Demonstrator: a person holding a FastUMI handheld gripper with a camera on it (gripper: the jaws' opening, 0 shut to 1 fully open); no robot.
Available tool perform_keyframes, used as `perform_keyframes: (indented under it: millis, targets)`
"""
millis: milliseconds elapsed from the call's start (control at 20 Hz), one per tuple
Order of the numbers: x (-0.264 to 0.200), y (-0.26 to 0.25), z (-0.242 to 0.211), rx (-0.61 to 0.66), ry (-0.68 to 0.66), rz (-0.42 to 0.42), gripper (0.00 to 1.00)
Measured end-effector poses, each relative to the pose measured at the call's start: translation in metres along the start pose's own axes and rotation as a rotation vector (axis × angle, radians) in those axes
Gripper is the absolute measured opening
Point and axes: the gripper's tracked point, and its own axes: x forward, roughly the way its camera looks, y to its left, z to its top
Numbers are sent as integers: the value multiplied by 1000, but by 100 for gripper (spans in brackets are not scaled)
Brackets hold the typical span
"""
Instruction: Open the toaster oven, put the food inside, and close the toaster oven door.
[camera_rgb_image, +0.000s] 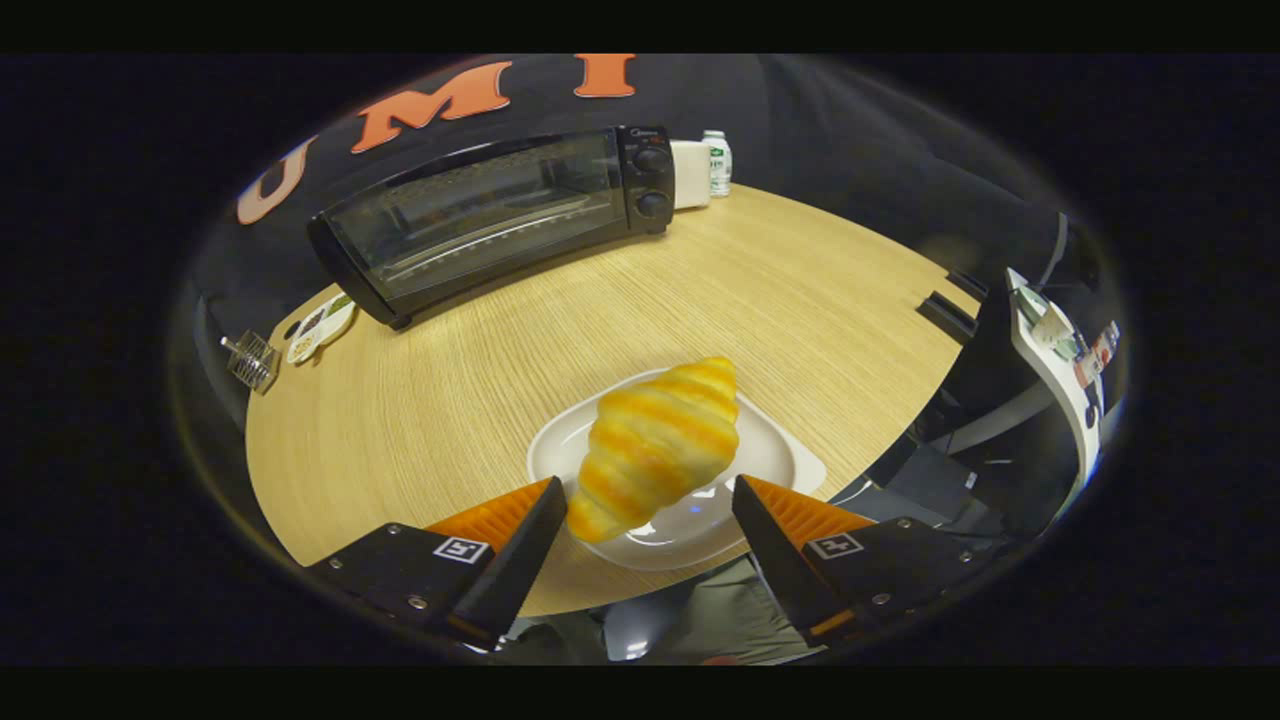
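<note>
A golden striped croissant (655, 445) lies on a white plate (775, 460) near the front edge of the wooden table (780, 300). My gripper (648, 490) is open, one finger on each side of the croissant's near end, with a gap to each finger. Far beyond them, at the back of the table, stands a black toaster oven (490, 215) with its glass door shut and two knobs (652, 180) on its right side.
A white box (690, 173) and a small bottle (717, 162) stand right of the oven. A small wire rack (250, 360) and a printed packet (320, 325) lie at the table's left edge. Dark equipment and a white stand (1050, 360) sit off the table's right side.
</note>
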Motion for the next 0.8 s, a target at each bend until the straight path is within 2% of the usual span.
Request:
perform_keyframes:
  millis: [150,300,400,600,800]
  targets:
    - [-2,4,-7,16,40,21,99]
    - [-23,-3,15,28,-29,19,99]
    - [-36,-4,53,15,-128,28,99]
    - [-56,24,142,-44,-324,132,99]
    - [-67,72,219,-162,-484,282,99]
